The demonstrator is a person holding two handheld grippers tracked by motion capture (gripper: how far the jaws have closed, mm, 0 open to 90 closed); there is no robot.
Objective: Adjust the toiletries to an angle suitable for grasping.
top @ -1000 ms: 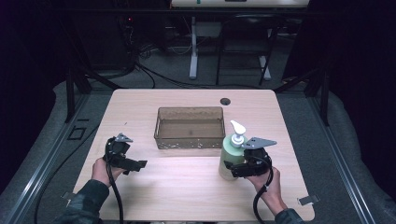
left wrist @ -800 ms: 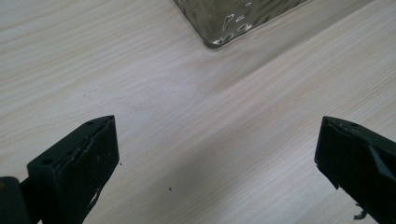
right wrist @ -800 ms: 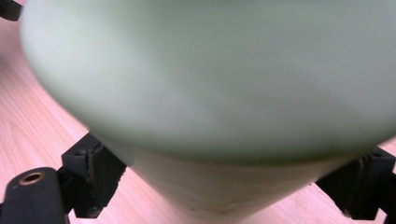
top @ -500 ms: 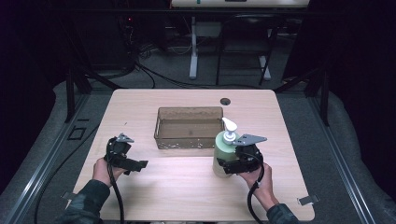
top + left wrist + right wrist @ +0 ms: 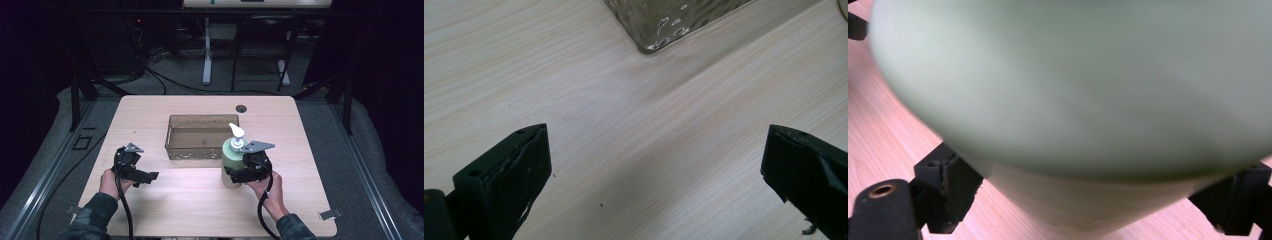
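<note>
A pale green pump bottle with a white pump head stands upright just in front of the right end of the clear brown tray. My right gripper is shut on the bottle's lower body, one jaw on each side. In the right gripper view the bottle looms close and blurred between the jaws of that gripper. My left gripper is open over bare wood at the front left. In the left gripper view its jaws stand wide apart, with a tray corner ahead.
The light wood table has a small dark round hole near its far edge. The tray looks empty. A small grey clip lies at the front right corner. Dark floor, cables and table legs lie beyond.
My right gripper has carried the bottle to the left, closer to the tray's right front corner. The left gripper has stayed in place.
</note>
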